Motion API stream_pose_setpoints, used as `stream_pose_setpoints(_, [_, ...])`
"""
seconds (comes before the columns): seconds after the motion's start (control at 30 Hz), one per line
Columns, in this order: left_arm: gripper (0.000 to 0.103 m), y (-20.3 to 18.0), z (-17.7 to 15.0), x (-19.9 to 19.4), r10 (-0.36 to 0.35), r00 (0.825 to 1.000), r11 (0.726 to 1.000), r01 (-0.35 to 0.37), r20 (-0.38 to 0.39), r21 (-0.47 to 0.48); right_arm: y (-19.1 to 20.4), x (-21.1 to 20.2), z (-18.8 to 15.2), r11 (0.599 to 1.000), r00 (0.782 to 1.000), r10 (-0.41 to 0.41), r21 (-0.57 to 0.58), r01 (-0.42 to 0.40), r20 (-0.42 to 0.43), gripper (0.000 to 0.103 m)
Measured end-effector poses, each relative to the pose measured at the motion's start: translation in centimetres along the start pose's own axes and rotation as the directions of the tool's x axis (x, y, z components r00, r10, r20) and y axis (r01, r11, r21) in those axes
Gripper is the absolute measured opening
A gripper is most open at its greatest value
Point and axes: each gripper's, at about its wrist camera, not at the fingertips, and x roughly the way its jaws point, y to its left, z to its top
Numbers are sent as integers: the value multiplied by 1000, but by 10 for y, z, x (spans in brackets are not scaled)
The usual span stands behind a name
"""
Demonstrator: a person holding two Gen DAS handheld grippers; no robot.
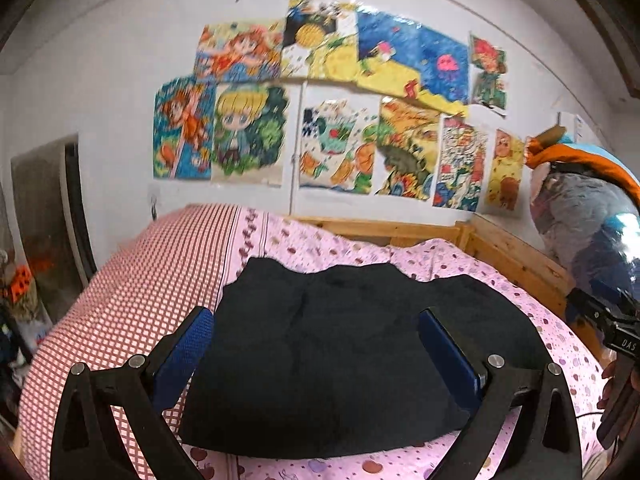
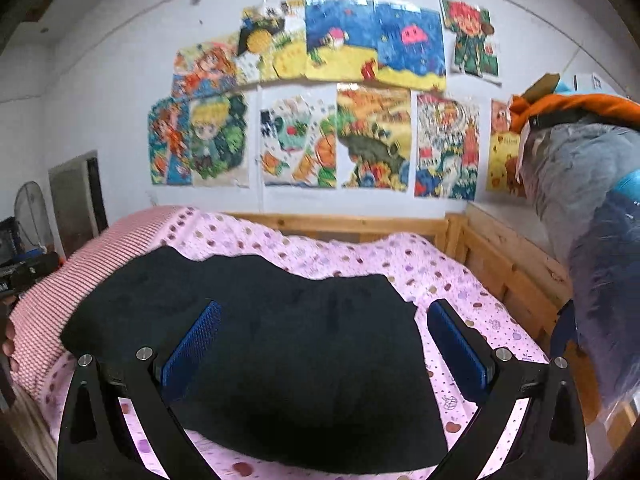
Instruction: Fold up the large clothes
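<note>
**Hovering over a folded black garment, both tools empty**

Lying flat near the middle of the bed [image 1: 420, 258], the black garment [image 1: 340, 352] forms a compact dark block on the pink dotted sheet [image 2: 460, 280], its near edge fairly straight and its far edge wavy. That tidy outline suggests a fold is already laid, with the cloth left where the sheet gives room to smooth or fold again.

The left tool [image 1: 316, 344] has its jaws wide apart with nothing between the blue pads [image 1: 188, 344], only the garment below. The right tool [image 2: 324, 340] is likewise spread wide and empty. Both seem to look down on the cloth from above and apart from it, probably so the whole shape can be judged before the next edge is chosen.

Colourful drawings [image 1: 320, 104] cover the far wall; a bagged bundle [image 2: 592, 208] stands at the right.
</note>
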Motion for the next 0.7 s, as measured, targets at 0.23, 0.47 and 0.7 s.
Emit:
stream_pose_setpoints(0.23, [103,-18,-5,-38,-10,998,1000,9,58,18,15,-40,-4,999,998,33,5,-34,61,101])
stream_pose_setpoints(0.47, [103,-25,-19,-70,1,996,999,-4,85,36,27,-72,-13,997,993,70,10,-71,95,101])
stream_pose_setpoints(0.7, [103,-18,-34,-92,51,996,999,-51,68,-1,42,-102,-26,996,989,86,-22,-84,119,101])
